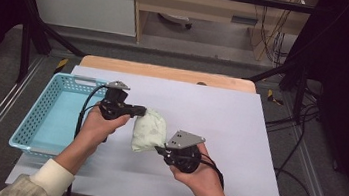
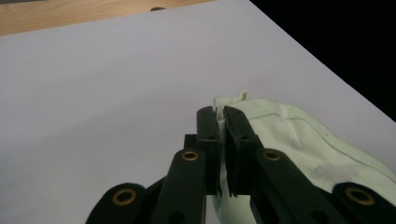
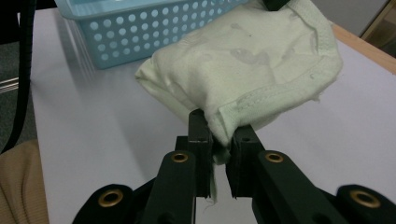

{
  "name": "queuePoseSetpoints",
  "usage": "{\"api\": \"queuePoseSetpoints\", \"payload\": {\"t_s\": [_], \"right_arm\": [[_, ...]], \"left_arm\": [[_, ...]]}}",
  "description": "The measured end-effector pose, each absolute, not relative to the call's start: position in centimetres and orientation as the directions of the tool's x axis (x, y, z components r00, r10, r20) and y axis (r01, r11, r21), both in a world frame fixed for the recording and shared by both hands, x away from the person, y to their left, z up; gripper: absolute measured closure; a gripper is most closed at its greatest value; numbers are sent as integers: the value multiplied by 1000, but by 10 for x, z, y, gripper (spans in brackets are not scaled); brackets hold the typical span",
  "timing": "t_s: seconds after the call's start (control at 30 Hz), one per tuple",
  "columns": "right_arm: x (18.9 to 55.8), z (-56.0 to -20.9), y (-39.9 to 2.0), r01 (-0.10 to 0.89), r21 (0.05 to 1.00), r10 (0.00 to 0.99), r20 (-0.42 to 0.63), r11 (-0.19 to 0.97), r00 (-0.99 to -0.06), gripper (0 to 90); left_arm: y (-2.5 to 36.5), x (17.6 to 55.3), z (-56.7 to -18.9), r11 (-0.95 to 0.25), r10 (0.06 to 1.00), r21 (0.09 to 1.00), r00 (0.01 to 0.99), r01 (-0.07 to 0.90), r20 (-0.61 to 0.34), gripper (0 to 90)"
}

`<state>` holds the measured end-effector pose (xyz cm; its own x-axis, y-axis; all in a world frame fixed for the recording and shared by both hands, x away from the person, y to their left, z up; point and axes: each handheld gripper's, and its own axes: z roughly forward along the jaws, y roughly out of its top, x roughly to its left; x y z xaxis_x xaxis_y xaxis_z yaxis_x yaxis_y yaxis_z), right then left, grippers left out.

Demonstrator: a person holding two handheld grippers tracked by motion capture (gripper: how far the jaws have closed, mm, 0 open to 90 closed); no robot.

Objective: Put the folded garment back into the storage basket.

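The pale green cloth (image 1: pixel 149 129) is hanging bunched over the white table (image 1: pixel 221 114), just right of the blue basket (image 1: pixel 39 116), both the left gripper (image 1: pixel 141 110) and right gripper (image 1: pixel 160 150) are pinching its edges, and I think both pinches should be staying firm and level.

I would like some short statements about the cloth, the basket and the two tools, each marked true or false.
1. Both tools grip the pale green cloth. True: left tool and right tool are each shut on an edge.
2. The cloth lies inside the blue basket. False: it is beside the basket, over the white sheet.
3. The basket holds several items. False: it looks empty.
4. The basket is on the person's left. True.
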<state>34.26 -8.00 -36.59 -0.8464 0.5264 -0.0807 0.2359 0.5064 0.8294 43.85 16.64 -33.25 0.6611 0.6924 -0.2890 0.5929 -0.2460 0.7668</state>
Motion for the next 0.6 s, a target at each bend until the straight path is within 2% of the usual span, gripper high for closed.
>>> {"api": "queuePoseSetpoints", "payload": {"t_s": [0.6], "right_arm": [[358,-359,-64,227,833,515,-79,504,-853,822]], "left_arm": [[177,445,-320,-240,700,769,655,592,-286,858]]}}
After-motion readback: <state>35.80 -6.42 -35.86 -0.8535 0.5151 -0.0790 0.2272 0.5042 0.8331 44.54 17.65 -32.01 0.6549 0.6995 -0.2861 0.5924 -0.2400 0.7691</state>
